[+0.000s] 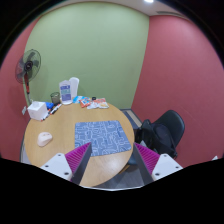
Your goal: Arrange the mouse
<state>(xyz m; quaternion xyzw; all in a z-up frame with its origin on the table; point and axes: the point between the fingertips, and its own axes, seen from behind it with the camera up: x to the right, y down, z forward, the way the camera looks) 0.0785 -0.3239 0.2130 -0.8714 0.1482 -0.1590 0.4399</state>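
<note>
A pale mouse [45,139] lies on the round wooden table [60,150], to the left of a blue patterned mouse mat [102,136] in the table's middle. My gripper [112,163] hangs above the table's near edge, well back from both. Its fingers [150,160] with magenta pads stand wide apart with nothing between them but bare table. The mouse is ahead and to the left of the left finger.
At the table's far side stand a white jug [66,91], a white box [38,110], a dark cup [54,99] and small items [95,102]. A fan [29,67] stands behind at the left. A black chair [165,131] is at the right.
</note>
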